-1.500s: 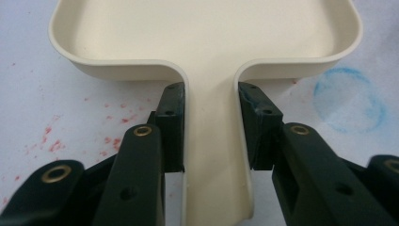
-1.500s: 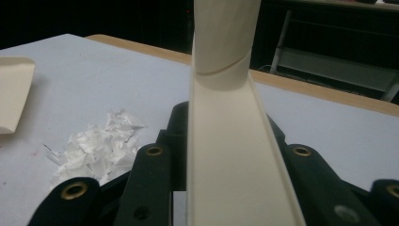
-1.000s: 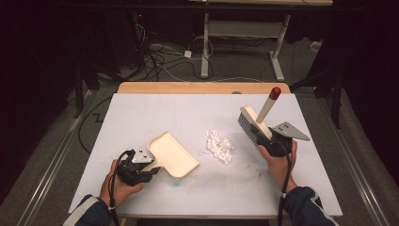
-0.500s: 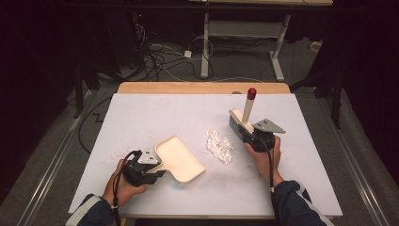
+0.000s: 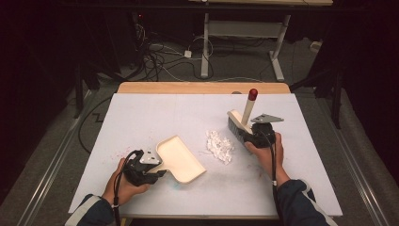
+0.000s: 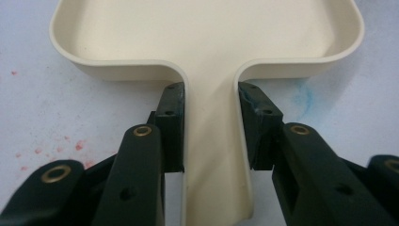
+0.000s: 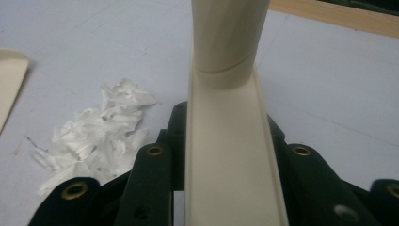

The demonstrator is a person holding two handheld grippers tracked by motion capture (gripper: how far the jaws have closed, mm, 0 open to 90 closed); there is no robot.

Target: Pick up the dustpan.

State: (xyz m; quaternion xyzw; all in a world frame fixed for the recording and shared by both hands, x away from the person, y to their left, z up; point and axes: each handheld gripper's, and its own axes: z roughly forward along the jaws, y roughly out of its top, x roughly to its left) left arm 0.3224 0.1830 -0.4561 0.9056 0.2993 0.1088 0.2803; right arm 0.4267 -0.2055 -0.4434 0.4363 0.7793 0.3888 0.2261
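Observation:
A cream dustpan (image 5: 179, 159) lies on the white table, its mouth toward a pile of white paper scraps (image 5: 219, 146). My left gripper (image 5: 153, 169) is shut on the dustpan's handle (image 6: 214, 155), a jaw on each side. My right gripper (image 5: 248, 136) is shut on a cream brush (image 5: 240, 123) with a red-tipped handle (image 5: 252, 94) that stands up and away. The brush head sits just right of the scraps (image 7: 94, 134). In the right gripper view the brush back (image 7: 230, 160) runs between the jaws and the dustpan's edge (image 7: 9, 80) shows at far left.
The white table (image 5: 155, 117) has a wooden strip (image 5: 202, 87) along its far edge. Red specks (image 6: 70, 146) and a blue smear (image 6: 303, 99) mark the surface near the dustpan. Cables and desk legs (image 5: 207, 42) stand on the floor beyond.
My right gripper has carried the brush left, up to the scraps. My left gripper has pushed the dustpan right, closer to the pile.

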